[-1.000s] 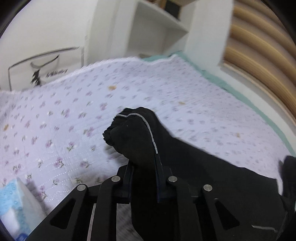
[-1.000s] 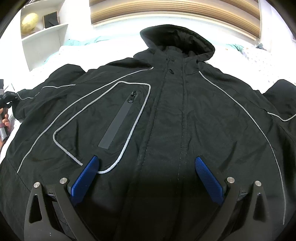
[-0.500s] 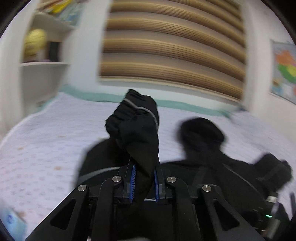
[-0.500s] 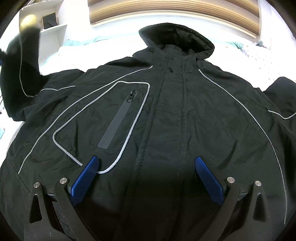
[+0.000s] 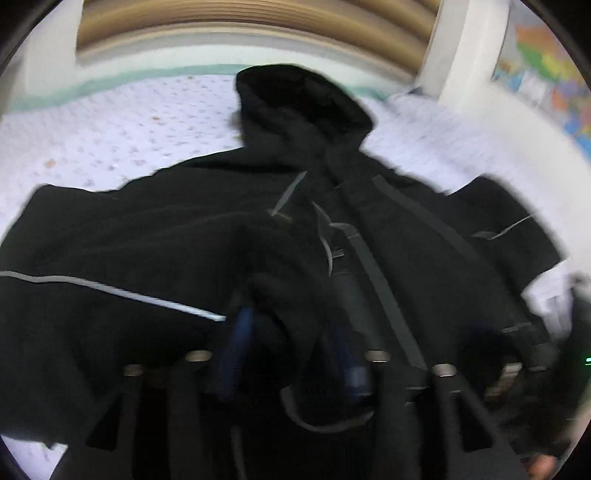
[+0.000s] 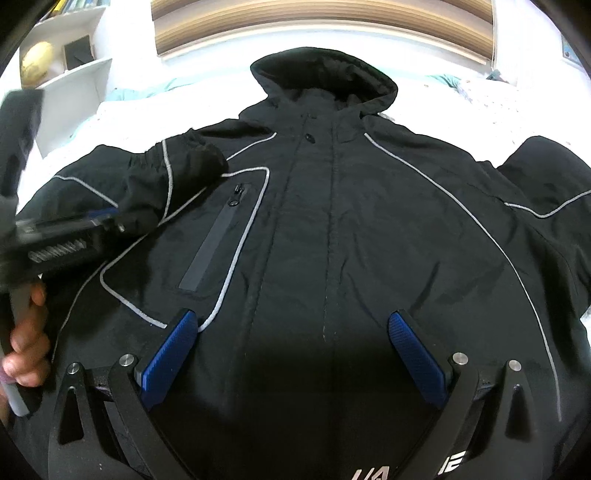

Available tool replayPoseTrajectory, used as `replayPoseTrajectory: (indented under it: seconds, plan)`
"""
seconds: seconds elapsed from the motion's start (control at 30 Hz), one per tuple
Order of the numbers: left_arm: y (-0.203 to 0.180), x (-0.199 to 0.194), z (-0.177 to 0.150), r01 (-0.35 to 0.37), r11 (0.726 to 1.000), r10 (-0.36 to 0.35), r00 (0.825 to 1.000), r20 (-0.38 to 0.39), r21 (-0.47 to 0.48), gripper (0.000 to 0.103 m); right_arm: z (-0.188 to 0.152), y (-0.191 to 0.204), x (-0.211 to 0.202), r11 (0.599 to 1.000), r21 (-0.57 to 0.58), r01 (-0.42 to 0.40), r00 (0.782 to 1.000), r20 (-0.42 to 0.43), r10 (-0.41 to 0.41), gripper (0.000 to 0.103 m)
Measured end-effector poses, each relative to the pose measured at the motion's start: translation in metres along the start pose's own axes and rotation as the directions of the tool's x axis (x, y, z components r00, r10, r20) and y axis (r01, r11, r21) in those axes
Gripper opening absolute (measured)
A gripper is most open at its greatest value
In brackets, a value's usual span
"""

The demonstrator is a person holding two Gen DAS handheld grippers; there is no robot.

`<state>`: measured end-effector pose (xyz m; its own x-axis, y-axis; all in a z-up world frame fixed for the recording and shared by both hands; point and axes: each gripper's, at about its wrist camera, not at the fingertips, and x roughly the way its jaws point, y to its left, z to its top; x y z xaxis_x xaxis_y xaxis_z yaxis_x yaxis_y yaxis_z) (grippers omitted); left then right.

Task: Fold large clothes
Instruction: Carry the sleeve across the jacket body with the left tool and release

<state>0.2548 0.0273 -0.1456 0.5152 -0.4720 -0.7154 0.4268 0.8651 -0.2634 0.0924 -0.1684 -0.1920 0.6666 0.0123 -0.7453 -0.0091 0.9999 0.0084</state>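
Note:
A large black hooded jacket (image 6: 369, 221) with grey piping lies face up on the bed, hood (image 6: 325, 85) at the far end. My left gripper (image 5: 291, 332) holds the jacket's left sleeve cuff (image 6: 177, 173), now laid across the chest by the zip pocket (image 6: 218, 236); its jaws look parted around the cloth in a blurred view. The left gripper also shows in the right wrist view (image 6: 107, 216), held by a hand. My right gripper (image 6: 291, 332) is open and empty above the jacket's lower front.
The bed has a white floral quilt (image 5: 110, 122) with a green edge. A white shelf (image 6: 70, 81) stands at the far left. A slatted headboard (image 6: 325, 22) runs along the back. The jacket's other sleeve (image 6: 546, 184) lies out to the right.
My left gripper swung from the bed's left side in over the jacket, carrying the sleeve cuff onto the chest. Its jaws look wider apart. My right gripper stayed still and open.

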Motion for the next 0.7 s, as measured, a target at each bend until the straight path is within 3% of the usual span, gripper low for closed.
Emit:
replayPoseTrajectory:
  seconds: [0.1, 0.17, 0.23, 0.33, 0.5, 0.53, 0.57, 0.6, 0.63, 0.7]
  plan:
    - [-0.001, -0.035, -0.001, 0.164, 0.986, -0.163, 0.985, 0.058, -0.026, 0.056, 0.01, 0.003, -0.007, 0.998, 0.003, -0.056, 0.997, -0.051, 0.056, 0.103]
    - [-0.004, -0.059, -0.004, 0.174, 0.985, -0.172, 0.98, 0.101, -0.015, 0.059, 0.021, 0.008, -0.017, 0.995, -0.002, -0.095, 0.994, -0.057, 0.095, 0.103]
    - [-0.001, -0.078, -0.007, 0.147, 0.989, -0.145, 0.98, 0.137, -0.005, 0.059, 0.034, 0.016, -0.023, 0.995, -0.016, -0.094, 0.994, -0.059, 0.093, 0.103]
    - [0.007, -0.104, -0.01, 0.048, 0.999, -0.045, 0.986, 0.161, -0.015, 0.059, 0.062, 0.03, -0.021, 0.99, -0.002, -0.141, 0.988, -0.056, 0.141, 0.103]
    - [0.033, -0.124, -0.019, -0.087, 0.996, 0.091, 0.983, 0.161, -0.033, 0.059, 0.082, 0.036, 0.025, 0.966, 0.184, -0.183, 0.968, -0.138, 0.21, 0.103]
    - [0.038, -0.126, -0.021, -0.099, 0.994, 0.104, 0.982, 0.154, -0.041, 0.059, 0.082, 0.036, 0.037, 0.955, 0.228, -0.188, 0.963, -0.15, 0.225, 0.099]
    - [0.044, -0.127, -0.024, -0.116, 0.992, 0.122, 0.982, 0.145, -0.049, 0.059, 0.081, 0.037, 0.046, 0.946, 0.25, -0.207, 0.956, -0.153, 0.25, 0.087]
    - [0.05, -0.128, -0.027, -0.146, 0.987, 0.153, 0.98, 0.131, -0.059, 0.059, 0.081, 0.041, 0.052, 0.946, 0.244, -0.216, 0.956, -0.146, 0.255, 0.063]
    - [0.054, -0.125, -0.028, -0.177, 0.982, 0.184, 0.976, 0.119, -0.065, 0.059, 0.082, 0.047, 0.051, 0.946, 0.218, -0.242, 0.955, -0.121, 0.272, 0.048]
    - [0.06, -0.12, -0.026, -0.239, 0.968, 0.246, 0.965, 0.096, -0.077, 0.059, 0.084, 0.056, 0.036, 0.969, 0.143, -0.204, 0.975, -0.063, 0.214, 0.036]
